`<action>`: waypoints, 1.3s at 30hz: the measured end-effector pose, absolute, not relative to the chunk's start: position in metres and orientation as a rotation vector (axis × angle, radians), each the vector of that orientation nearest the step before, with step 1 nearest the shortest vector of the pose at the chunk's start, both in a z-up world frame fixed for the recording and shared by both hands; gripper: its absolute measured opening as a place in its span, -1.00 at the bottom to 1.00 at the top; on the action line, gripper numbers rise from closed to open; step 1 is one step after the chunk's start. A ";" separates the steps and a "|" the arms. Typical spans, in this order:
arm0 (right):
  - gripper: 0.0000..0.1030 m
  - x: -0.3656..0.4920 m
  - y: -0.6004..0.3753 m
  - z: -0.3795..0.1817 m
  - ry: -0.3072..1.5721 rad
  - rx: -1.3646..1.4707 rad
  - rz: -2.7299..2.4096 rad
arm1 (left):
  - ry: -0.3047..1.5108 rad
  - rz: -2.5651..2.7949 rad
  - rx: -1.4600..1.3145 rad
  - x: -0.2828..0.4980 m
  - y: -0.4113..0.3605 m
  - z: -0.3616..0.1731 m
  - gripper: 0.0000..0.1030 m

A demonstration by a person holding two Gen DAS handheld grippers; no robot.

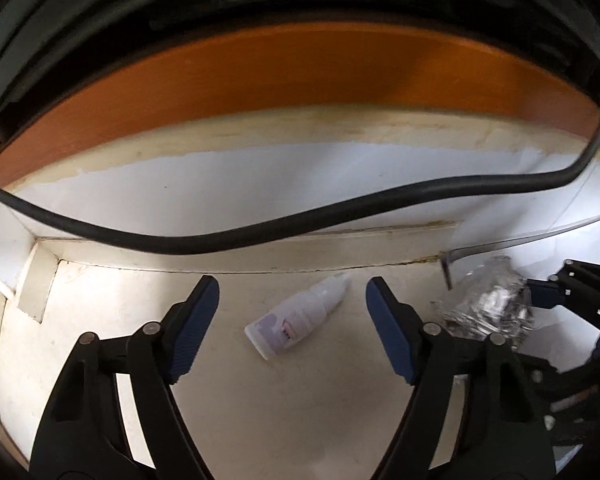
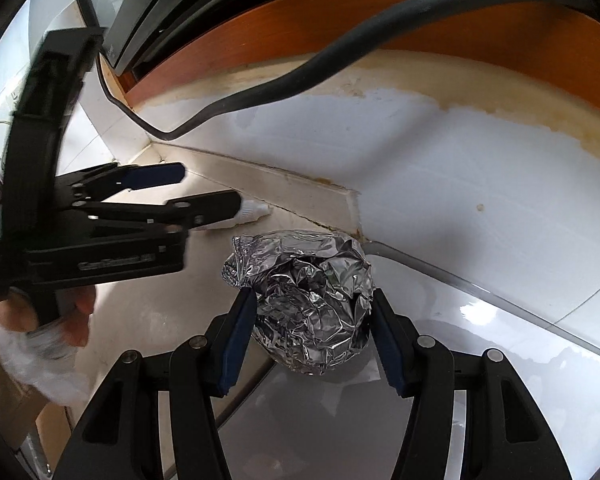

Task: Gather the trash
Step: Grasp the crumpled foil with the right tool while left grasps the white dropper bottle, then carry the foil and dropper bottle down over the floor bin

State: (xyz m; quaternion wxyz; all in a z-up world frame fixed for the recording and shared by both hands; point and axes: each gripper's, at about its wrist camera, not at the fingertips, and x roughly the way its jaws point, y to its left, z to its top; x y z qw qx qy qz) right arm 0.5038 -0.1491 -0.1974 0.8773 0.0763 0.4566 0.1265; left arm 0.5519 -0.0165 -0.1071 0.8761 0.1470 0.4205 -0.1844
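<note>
Two wrist cams, both low and close over the counter corner by the black cable (image 1: pixel 260 228).

Left cam faces the wall square-on under the cable; right cam looks from further right, angled left. Shared: cable (image 2: pixel 284 80), white bottle (image 1: pixel 296 316) (image 2: pixel 252 212), foil ball (image 1: pixel 488 308) (image 2: pixel 312 304).

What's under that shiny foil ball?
The foil ball, gripped by the right tongs, sits over a glossy white surface. Its underside and contents are hidden.

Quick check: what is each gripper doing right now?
Left gripper: open, above the small white plastic bottle.
Right gripper: shut on the crumpled silver foil ball.
</note>
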 end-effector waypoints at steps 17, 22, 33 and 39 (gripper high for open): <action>0.09 0.498 -0.168 -0.192 0.963 0.168 0.280 | 1.016 -0.418 0.277 0.566 -0.010 -0.136 -0.59; 0.09 0.496 -0.172 -0.189 0.960 0.174 0.293 | 1.036 -0.395 0.233 0.564 -0.008 -0.136 -0.59; 0.09 0.473 -0.185 -0.164 0.939 0.222 0.341 | 1.062 -0.326 0.163 0.508 -0.001 -0.102 -0.59; 0.09 0.446 -0.188 -0.144 0.924 0.209 0.405 | 1.035 -0.292 0.119 0.459 0.000 -0.073 -0.59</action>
